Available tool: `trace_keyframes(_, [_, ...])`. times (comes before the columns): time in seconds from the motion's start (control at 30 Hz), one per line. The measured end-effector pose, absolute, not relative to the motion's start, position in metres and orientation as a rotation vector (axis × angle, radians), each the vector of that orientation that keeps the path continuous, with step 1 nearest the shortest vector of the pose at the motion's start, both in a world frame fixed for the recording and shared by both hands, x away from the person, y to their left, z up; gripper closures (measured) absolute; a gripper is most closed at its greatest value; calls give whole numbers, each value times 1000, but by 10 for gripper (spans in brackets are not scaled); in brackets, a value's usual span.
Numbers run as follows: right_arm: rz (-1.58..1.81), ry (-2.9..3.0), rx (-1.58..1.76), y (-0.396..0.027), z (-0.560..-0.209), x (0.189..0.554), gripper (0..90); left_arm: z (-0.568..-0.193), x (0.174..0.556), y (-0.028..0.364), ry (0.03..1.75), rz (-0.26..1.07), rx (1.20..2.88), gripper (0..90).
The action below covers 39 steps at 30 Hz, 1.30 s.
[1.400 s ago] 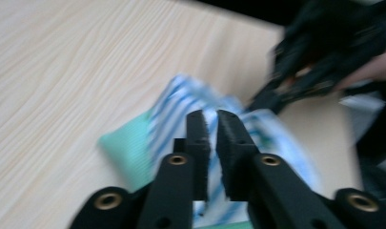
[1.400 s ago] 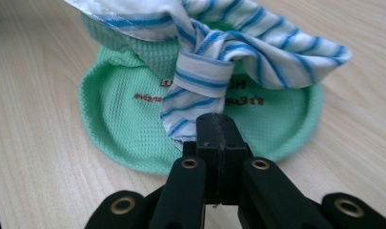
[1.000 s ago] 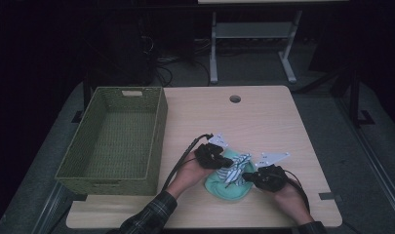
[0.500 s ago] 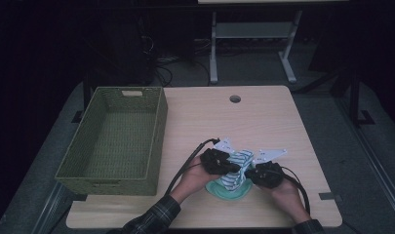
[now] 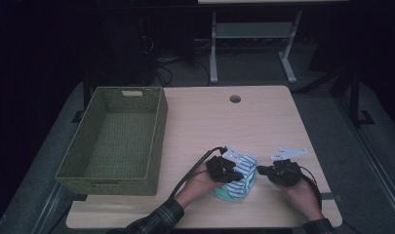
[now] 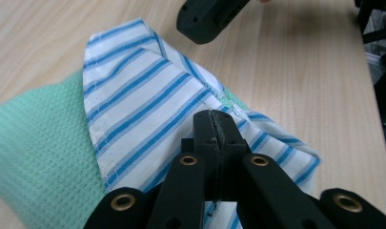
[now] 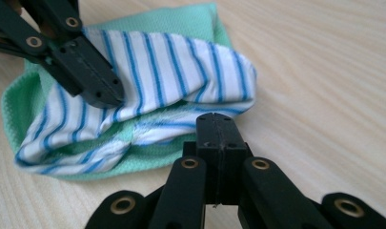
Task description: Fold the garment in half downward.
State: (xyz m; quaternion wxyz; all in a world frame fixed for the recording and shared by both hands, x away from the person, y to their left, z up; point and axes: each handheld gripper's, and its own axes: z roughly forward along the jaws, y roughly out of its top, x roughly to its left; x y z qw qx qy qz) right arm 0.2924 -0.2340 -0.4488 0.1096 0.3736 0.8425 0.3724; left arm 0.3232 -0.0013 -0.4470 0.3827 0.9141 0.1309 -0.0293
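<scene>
Left of the frame, high view: a green woven basket (image 5: 114, 139) sits on the wooden table (image 5: 263, 122), with its long side running up the frame.
Cloth: a folded piece, white with blue stripes on mint green (image 5: 239, 178), lies in the lower middle of the high view, well apart from the basket.
Left gripper: it (image 5: 224, 168) rests on the left part of the cloth; in the left gripper view its jaws meet with no gap over the striped cloth (image 6: 147, 109), and I cannot tell whether fabric is pinched between them.
Left gripper seen from the right gripper view: its dark tip (image 7: 102, 93) presses on the striped layer at the upper left of that frame.
Right gripper: it (image 5: 266, 170) sits just right of the cloth in the high view; its jaws are pressed together with nothing between them, the tip (image 7: 218, 129) just beside the cloth's near edge (image 7: 147, 126).
Hands: one holds each gripper from the bottom edge.
</scene>
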Motion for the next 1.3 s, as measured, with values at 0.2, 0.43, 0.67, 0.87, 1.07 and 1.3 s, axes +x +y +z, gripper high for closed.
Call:
trace_keyframes(0.2, [1154,2474,1073,-232,-438,301,897,-429,324,16,384,-45,2308,894])
trace_keyframes(0.43, [1207,2506,1022,-216,-429,314,897,-421,322,46,475,-2,2310,895])
trace_keyframes(0.67, [1257,2531,961,-192,-426,329,897,-422,318,68,533,12,2304,895])
trace_keyframes(0.87, [1267,2563,912,-166,-429,340,897,-429,315,66,514,-11,2353,895])
trace_keyframes(1.07, [1245,2589,915,-146,-441,352,898,-435,315,62,508,-22,2393,896])
trace_keyframes(1.3, [1110,2636,942,-139,-462,359,900,-448,314,53,503,10,2486,897])
